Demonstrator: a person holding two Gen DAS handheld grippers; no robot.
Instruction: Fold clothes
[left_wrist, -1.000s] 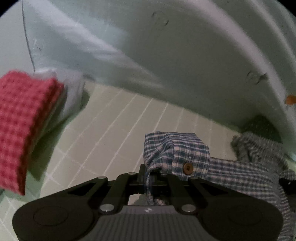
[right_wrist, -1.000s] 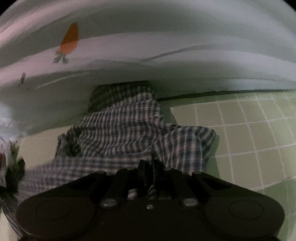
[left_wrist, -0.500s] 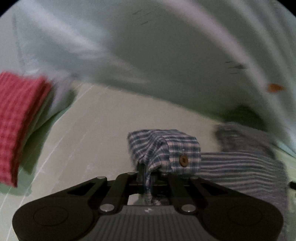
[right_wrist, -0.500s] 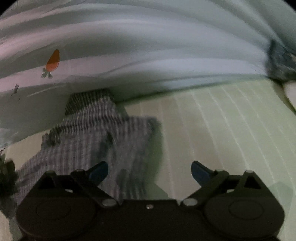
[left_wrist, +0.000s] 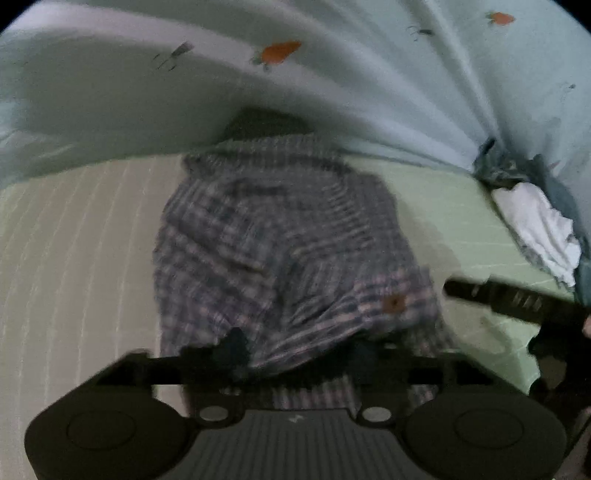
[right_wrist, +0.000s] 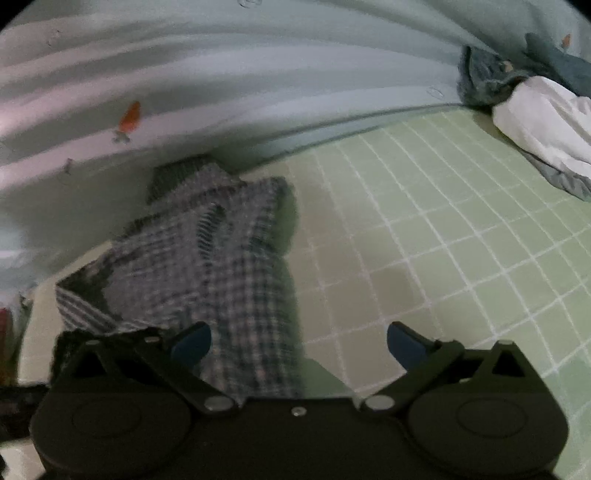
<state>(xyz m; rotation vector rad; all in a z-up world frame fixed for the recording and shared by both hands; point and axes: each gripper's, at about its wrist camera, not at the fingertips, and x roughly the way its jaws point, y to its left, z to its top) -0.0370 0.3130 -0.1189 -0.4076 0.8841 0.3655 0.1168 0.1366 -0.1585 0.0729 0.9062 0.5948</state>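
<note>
Shirt (left_wrist: 280, 251) on green gridded mat (right_wrist: 461, 240).

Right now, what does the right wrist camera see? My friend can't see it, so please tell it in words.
The right gripper hangs with its jaws wide open and holding nothing, over a blue-and-white checked cloth shirt lying crumpled on a pale green gridded mat. A light sheet printed with orange carrots hangs behind, and a white bundle of cloth lies far right.
</note>
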